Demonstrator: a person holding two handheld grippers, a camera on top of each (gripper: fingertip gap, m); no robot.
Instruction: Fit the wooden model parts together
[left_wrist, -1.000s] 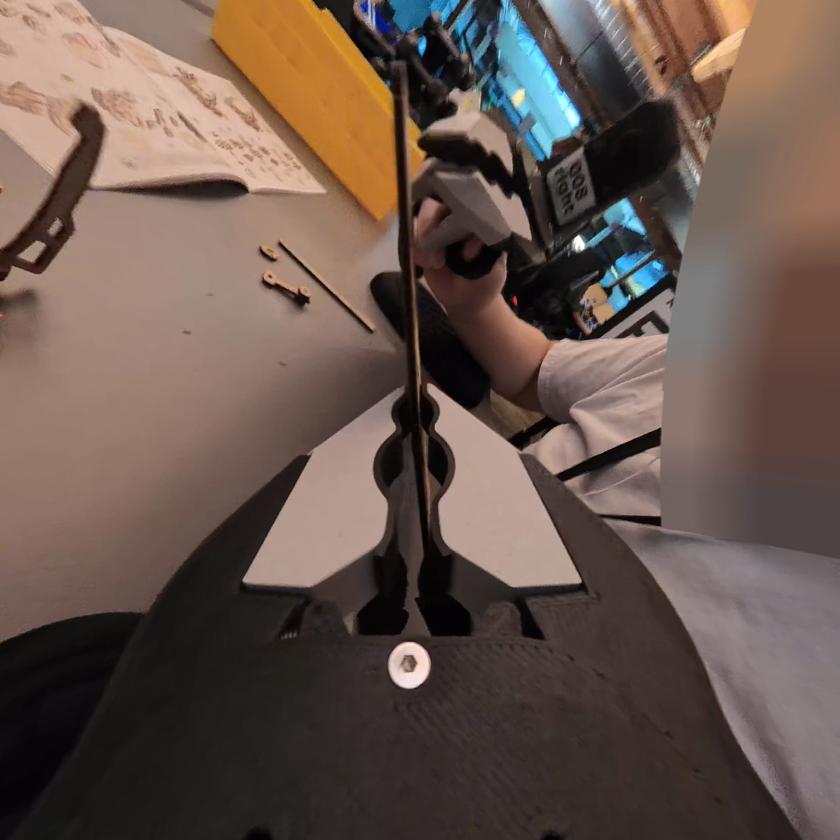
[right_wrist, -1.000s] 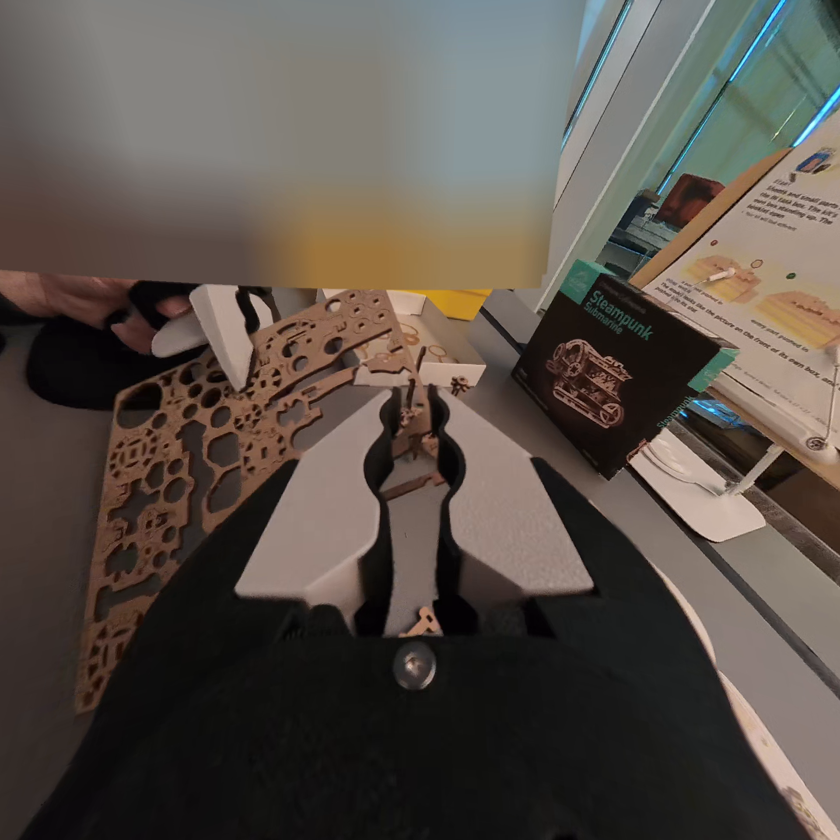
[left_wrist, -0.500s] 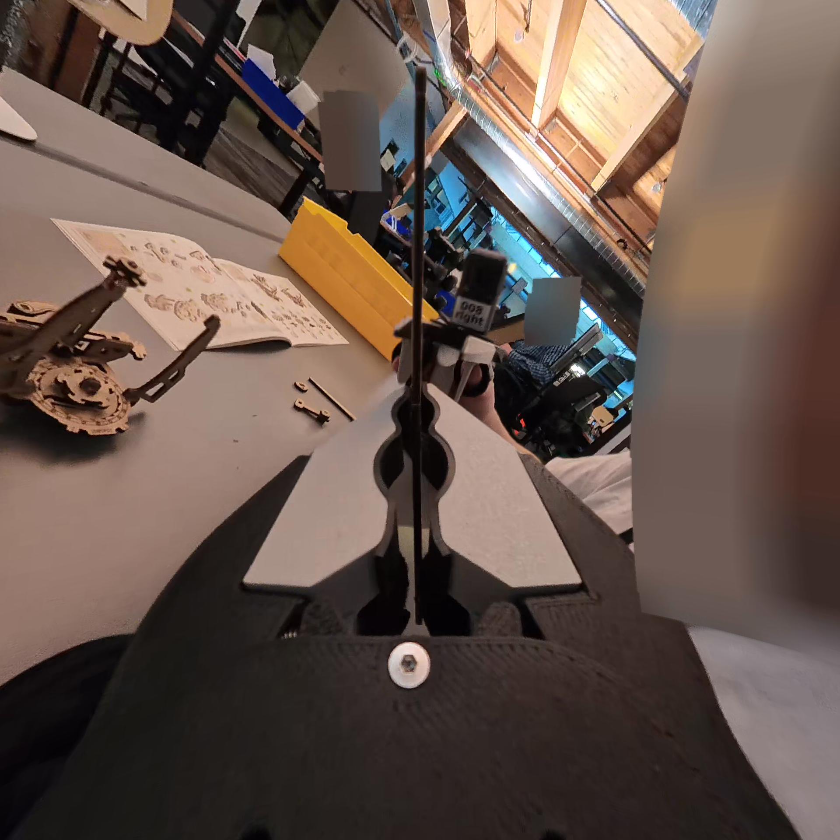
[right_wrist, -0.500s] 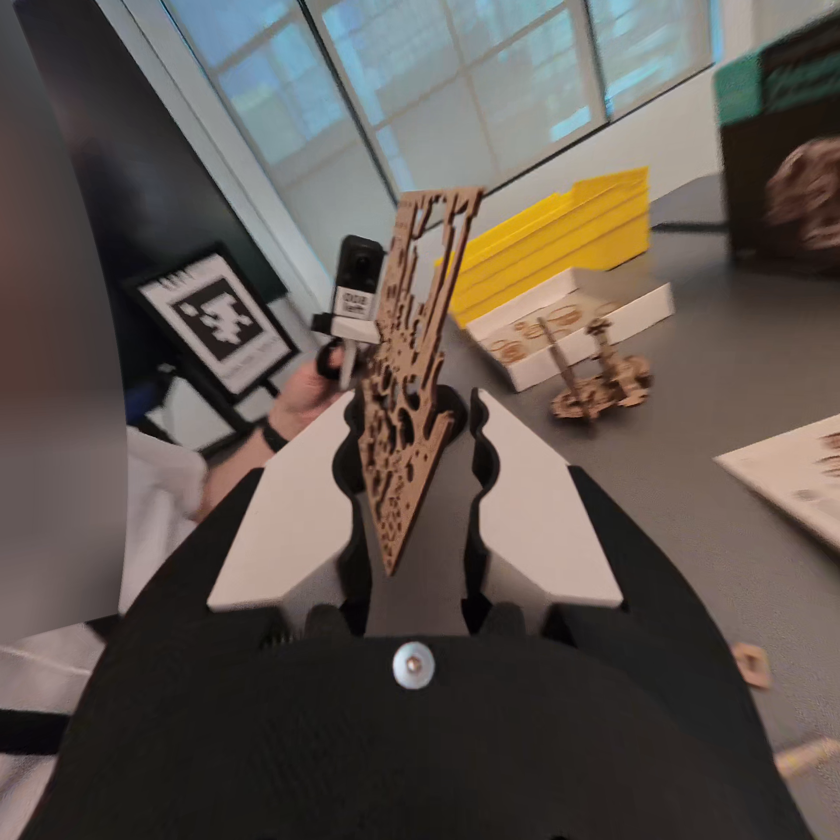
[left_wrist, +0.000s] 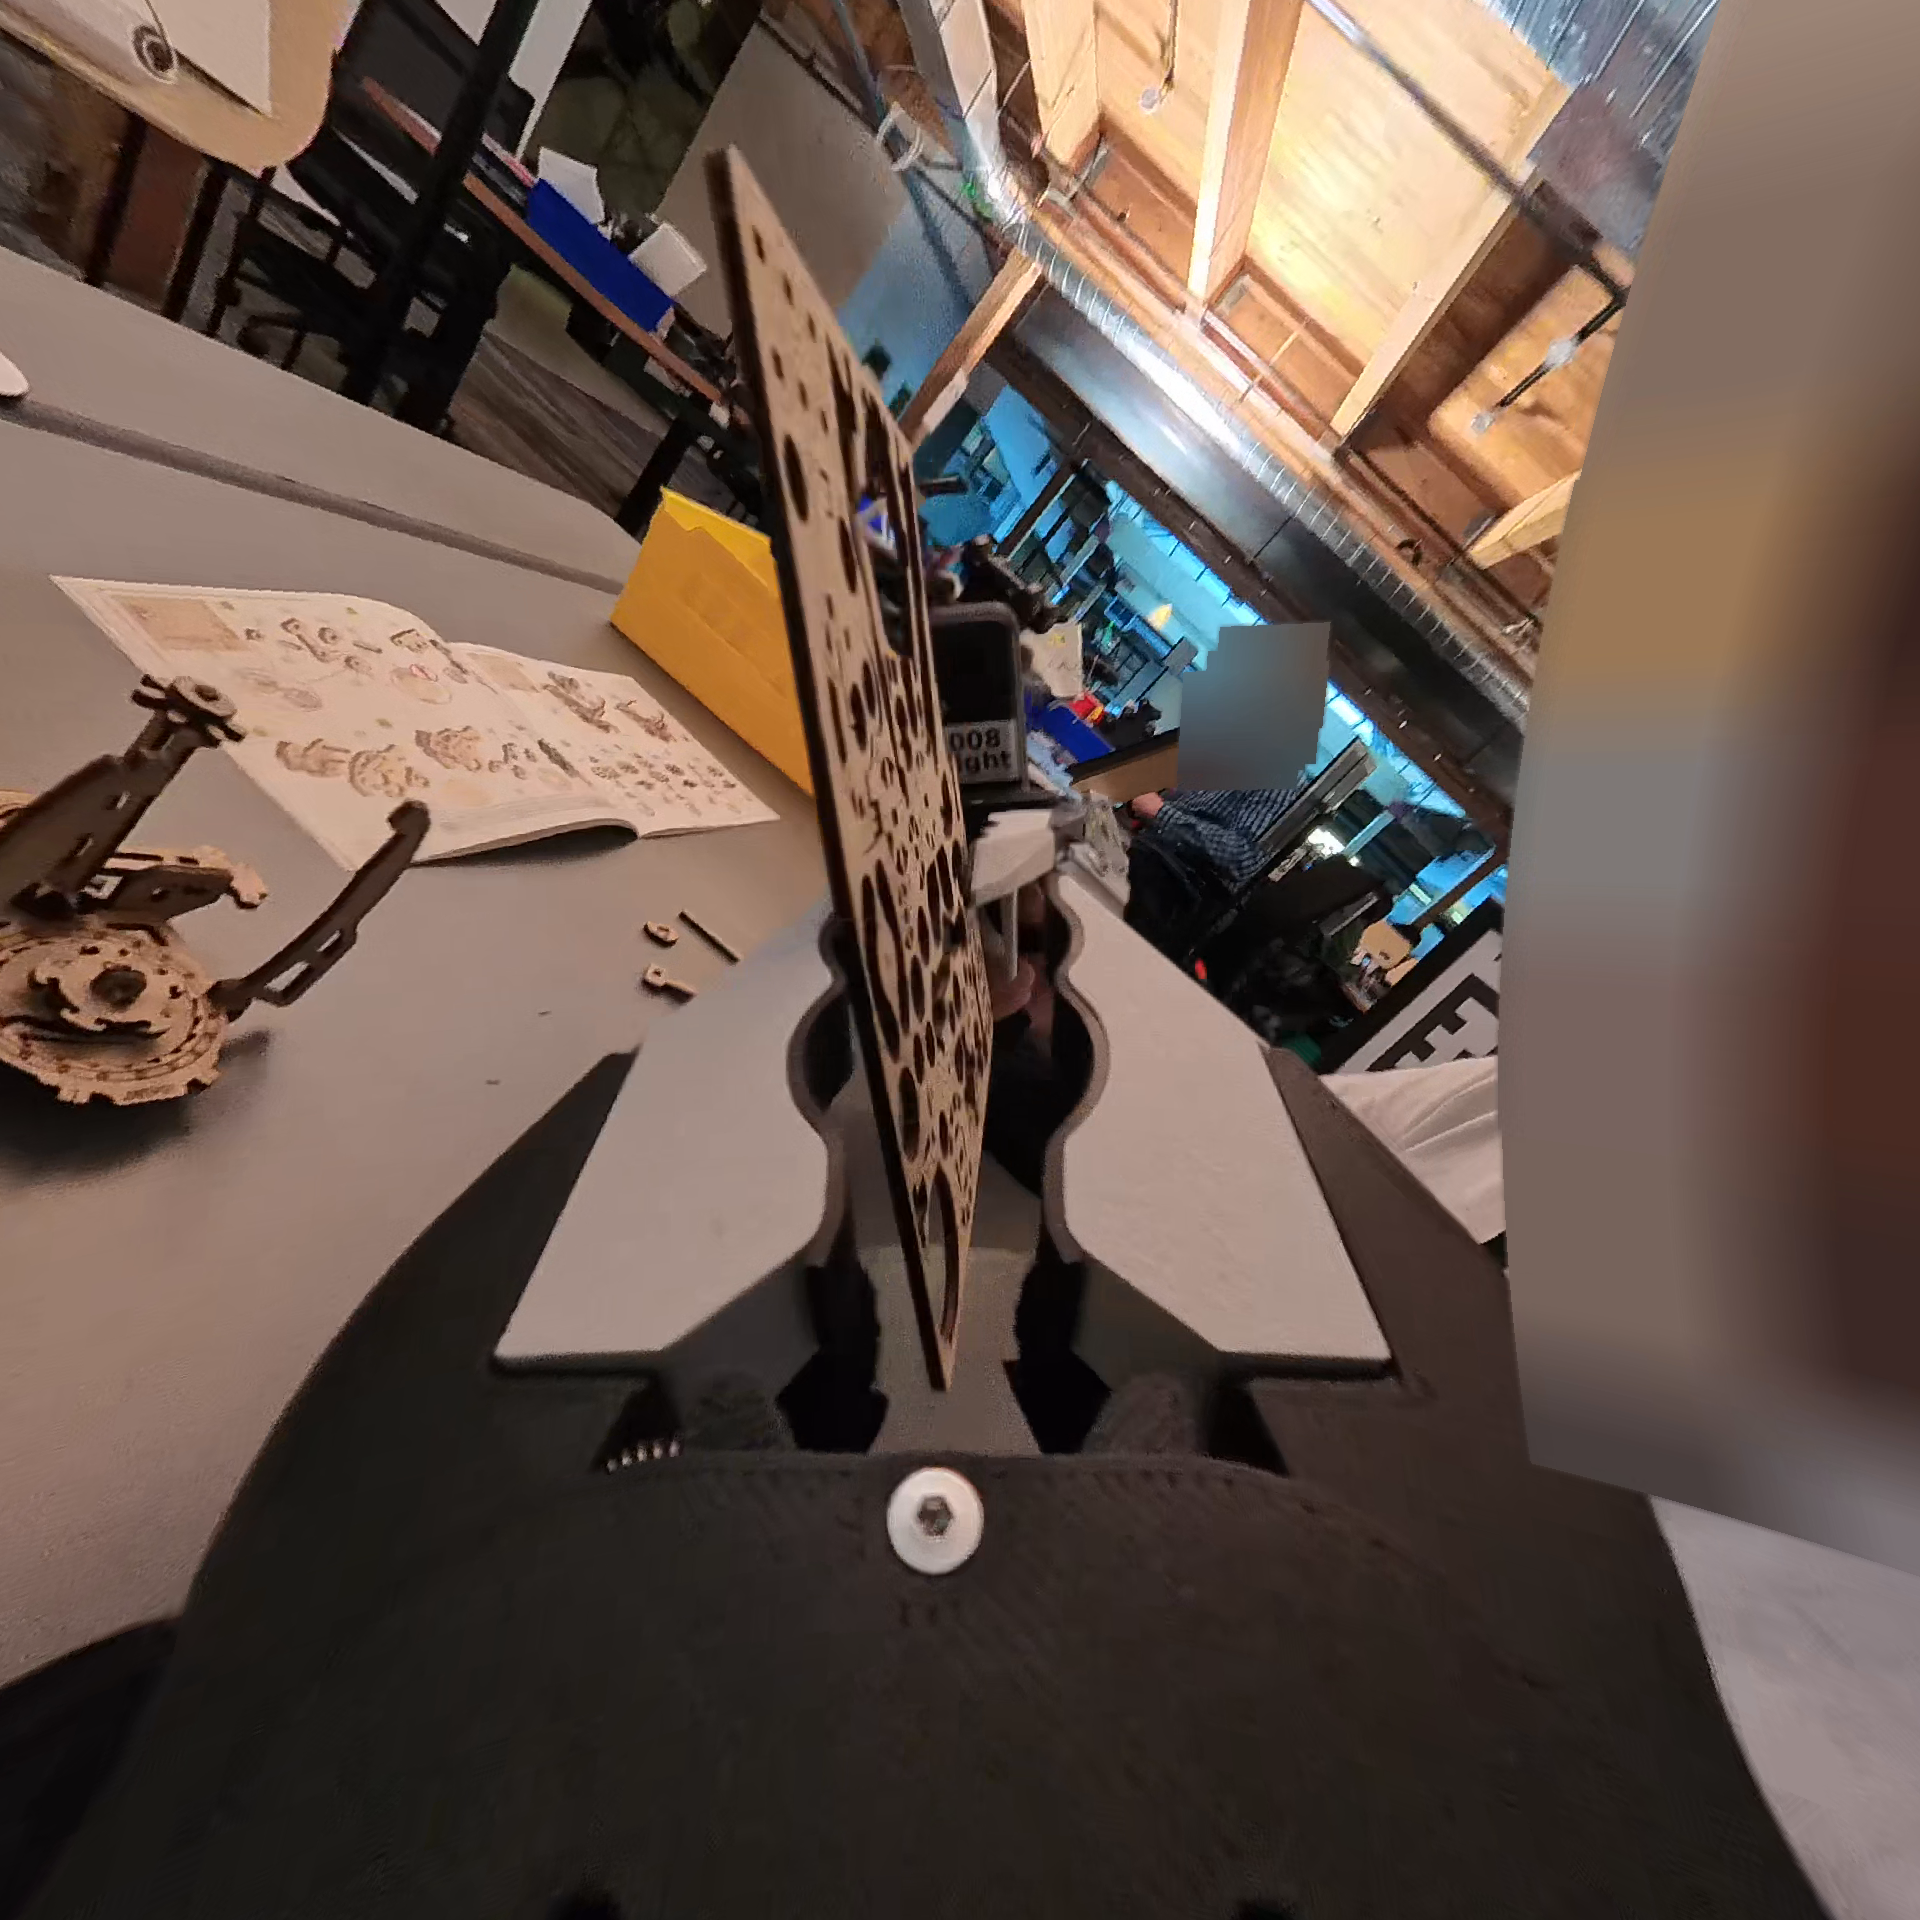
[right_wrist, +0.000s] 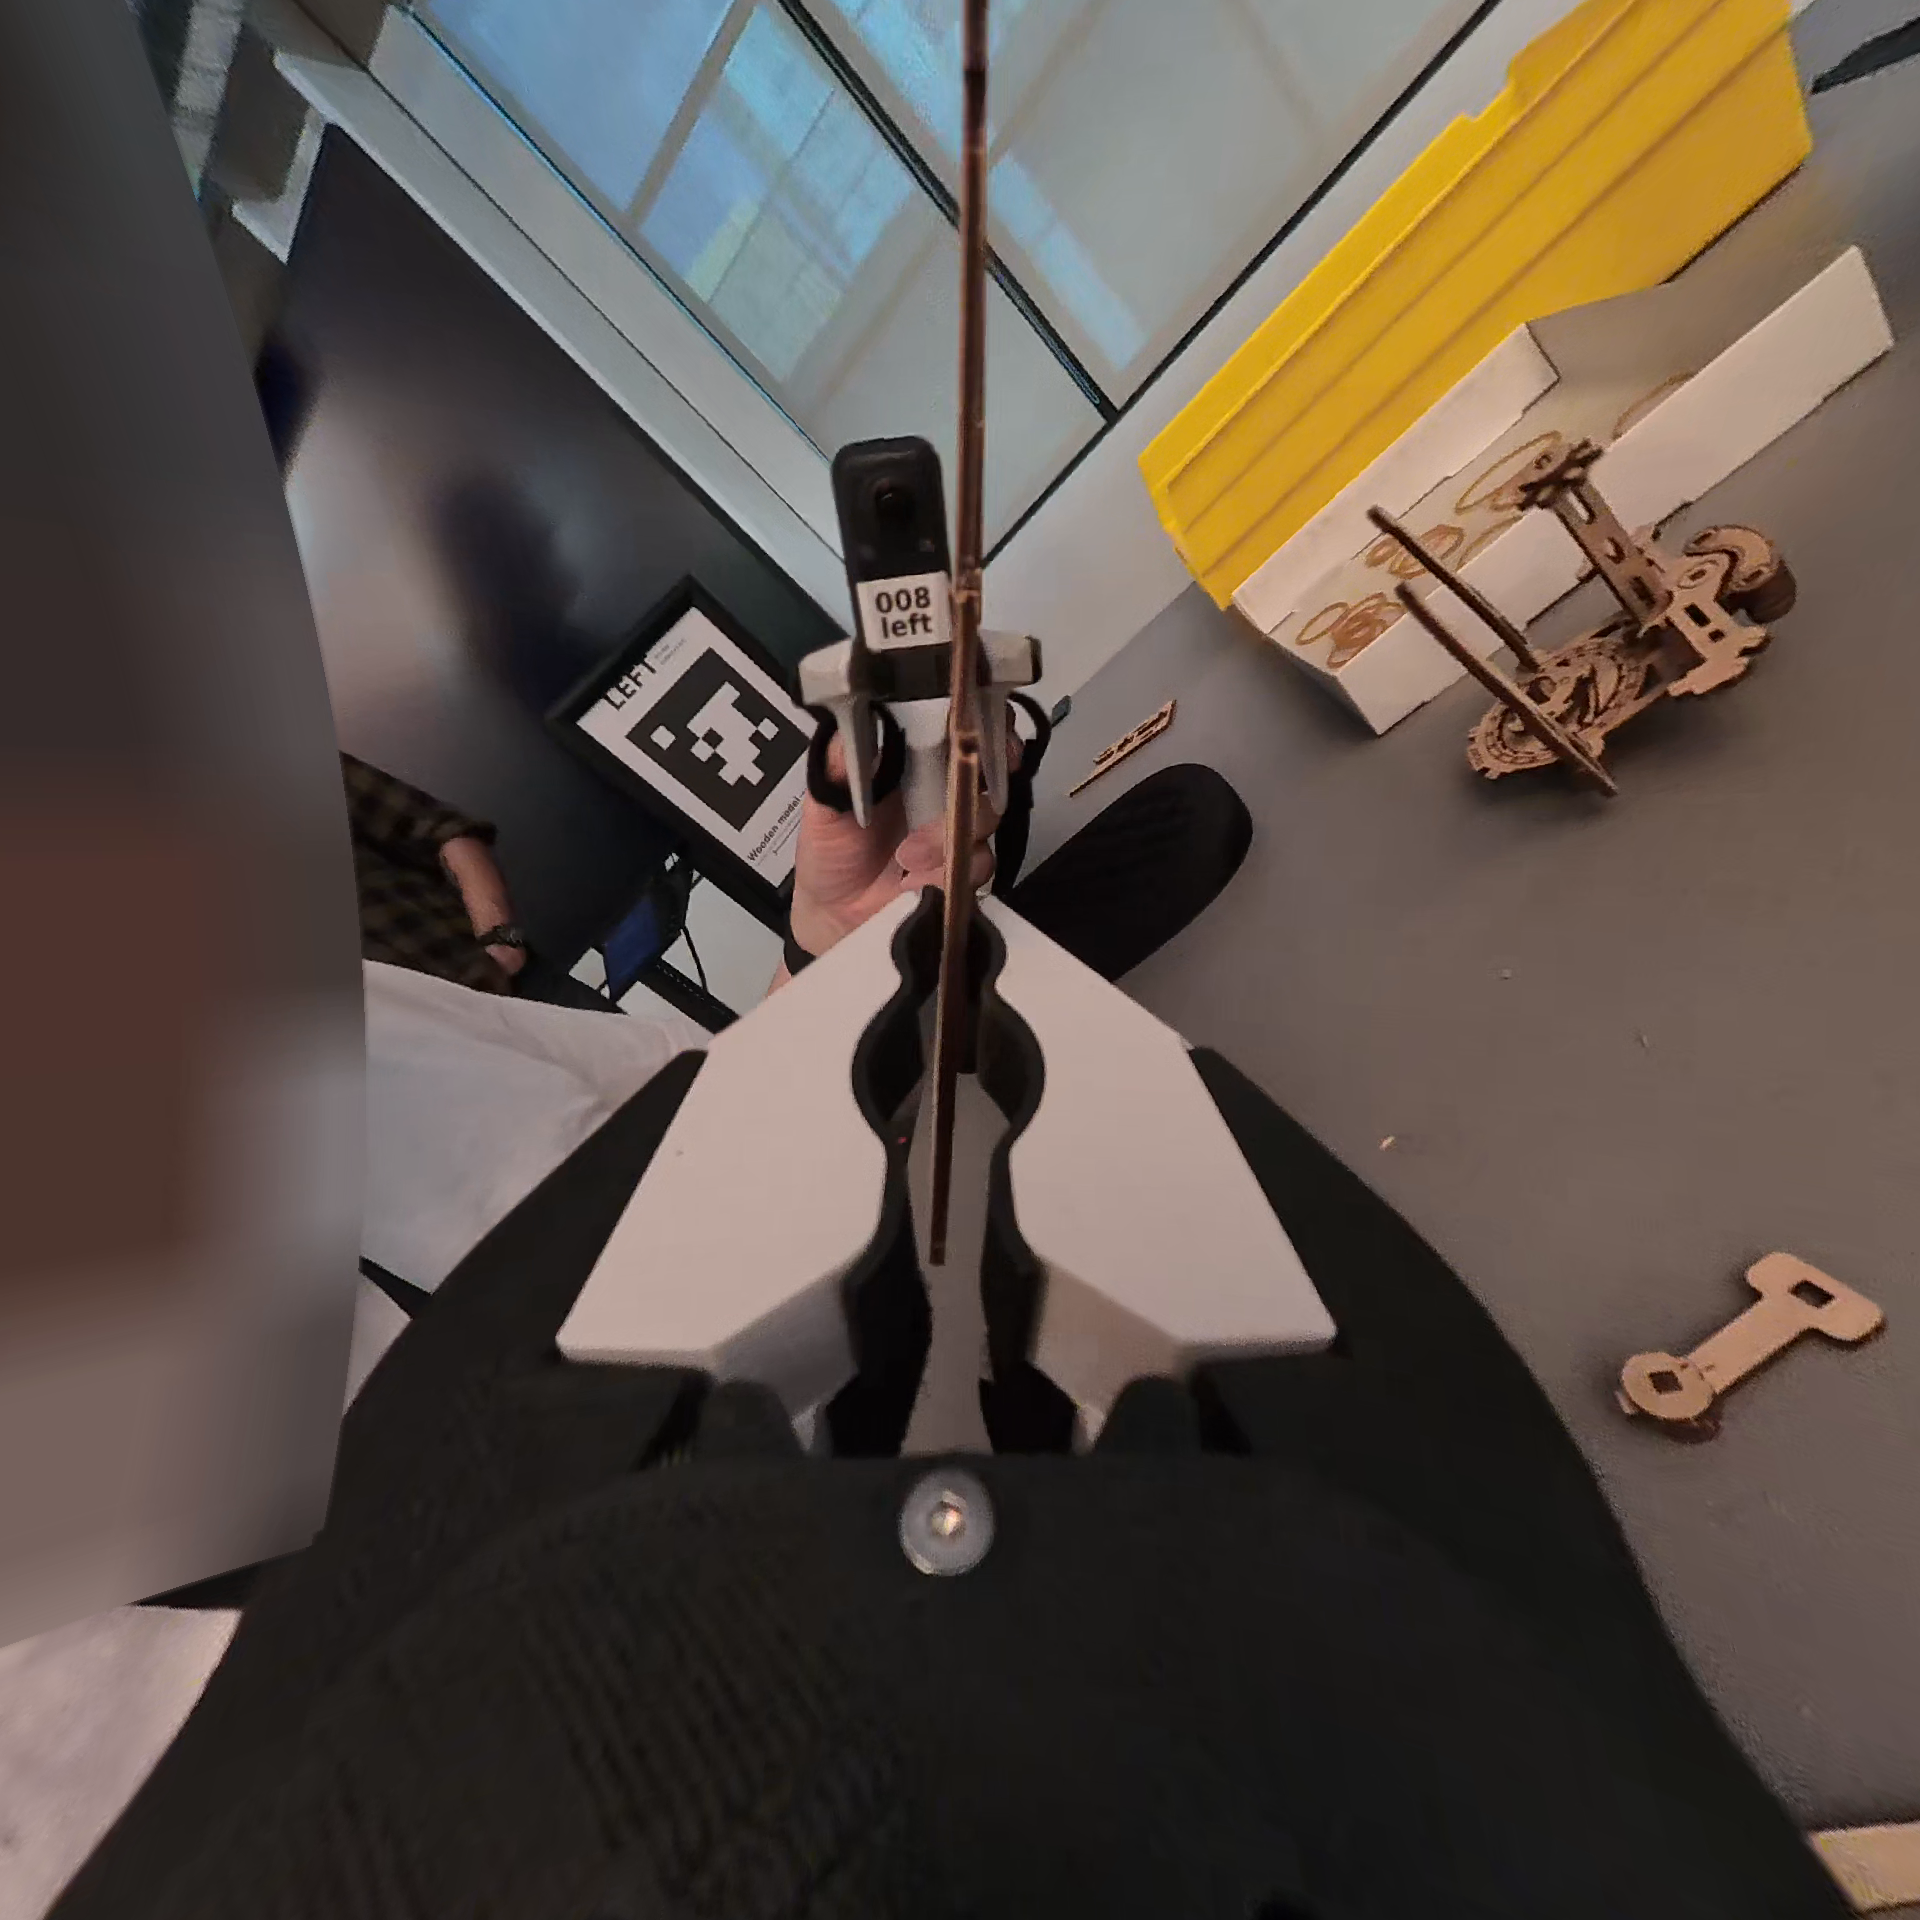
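Note:
A perforated wooden parts sheet (left_wrist: 883, 727) stands upright in the air. My right gripper (right_wrist: 951, 914) is shut on it; the sheet shows edge-on (right_wrist: 968, 416) between its pads. My left gripper (left_wrist: 951, 920) is open, and the sheet's lower end stands between its spread fingers without being pressed. The right gripper (left_wrist: 1013, 852) shows just behind the sheet in the left wrist view. The left gripper (right_wrist: 914, 707) faces me in the right wrist view. A partly built wooden model (left_wrist: 104, 977) stands on the grey table (left_wrist: 312, 1195); it also shows in the right wrist view (right_wrist: 1590, 665).
An open instruction booklet (left_wrist: 416, 717) and a yellow bin (left_wrist: 717, 634) lie beyond the model. Small loose wooden pieces (left_wrist: 665, 977) lie on the table. A white box (right_wrist: 1558, 436), a wooden link (right_wrist: 1745, 1351) and a black pad (right_wrist: 1143, 862) show in the right wrist view. The grippers' ends are close to 9 centimeters from one another. To the wooden link (right_wrist: 1745, 1351): right tips about 15 centimeters, left tips about 20 centimeters.
My left gripper, shut on the sheet before, has opened. My right gripper opened around the sheet's other end, then shut on it. Both grippers rose from the table.

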